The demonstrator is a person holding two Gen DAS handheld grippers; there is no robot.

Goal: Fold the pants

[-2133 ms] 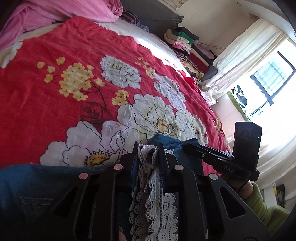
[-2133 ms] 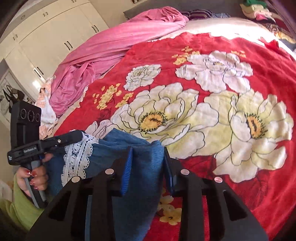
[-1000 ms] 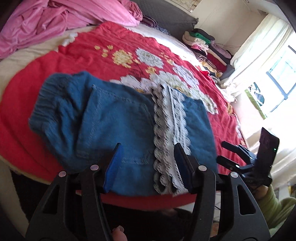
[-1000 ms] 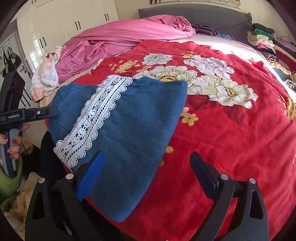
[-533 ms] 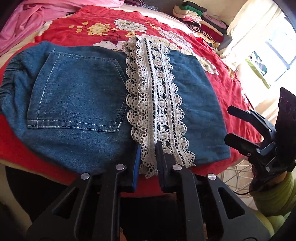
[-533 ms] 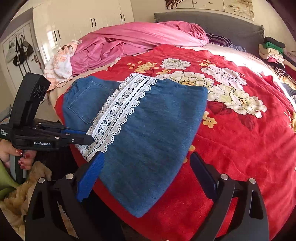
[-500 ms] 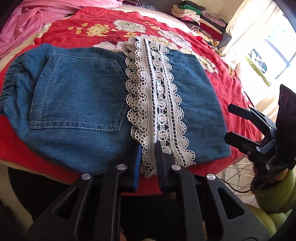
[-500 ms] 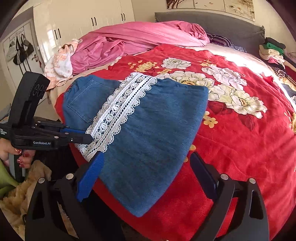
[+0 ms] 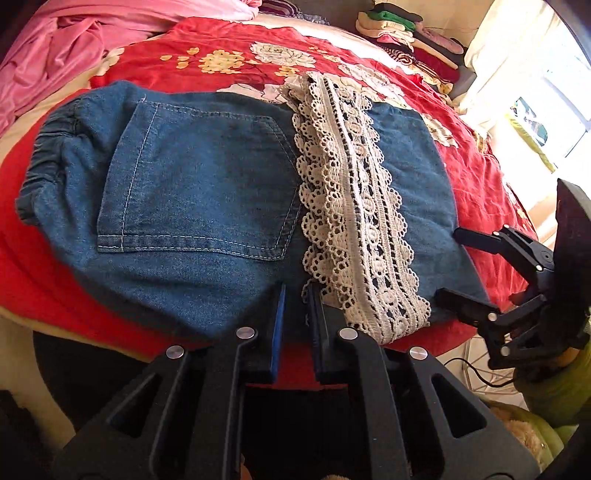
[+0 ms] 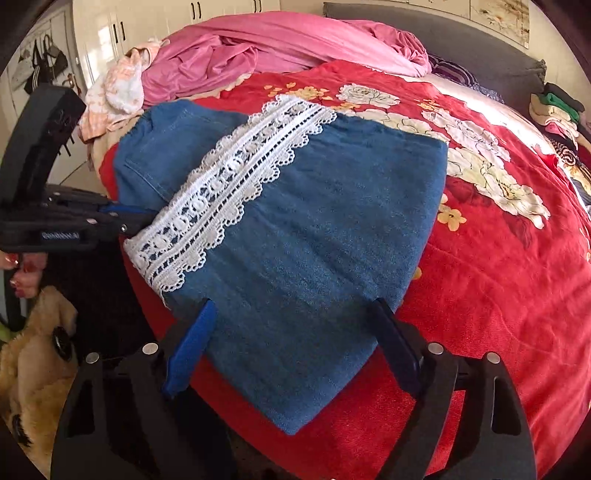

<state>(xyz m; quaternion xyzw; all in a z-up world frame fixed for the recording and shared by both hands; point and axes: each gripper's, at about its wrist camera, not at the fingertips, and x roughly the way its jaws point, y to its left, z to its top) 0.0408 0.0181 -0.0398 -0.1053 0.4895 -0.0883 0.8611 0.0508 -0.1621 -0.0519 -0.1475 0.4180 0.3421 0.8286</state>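
Note:
The blue denim pants (image 9: 207, 192) lie folded flat on the red flowered bedspread (image 9: 229, 40), with a white lace band (image 9: 354, 206) across them and a back pocket at left. They also show in the right wrist view (image 10: 325, 229). My left gripper (image 9: 295, 291) sits at the near edge of the pants beside the lace end; its jaws are almost closed, and I cannot see cloth between them. My right gripper (image 10: 295, 332) is wide open over the near denim edge, holding nothing. It also shows in the left wrist view (image 9: 458, 266).
A pink blanket (image 10: 288, 40) is heaped at the back of the bed. A stack of folded clothes (image 9: 410, 33) lies at the far right. A grey headboard (image 10: 461, 48) is behind. The bed's front edge drops off just below the pants.
Both grippers let go of the pants, which now lie flat. The left gripper then narrowed at the lace end and moved a little closer. The right stays open.

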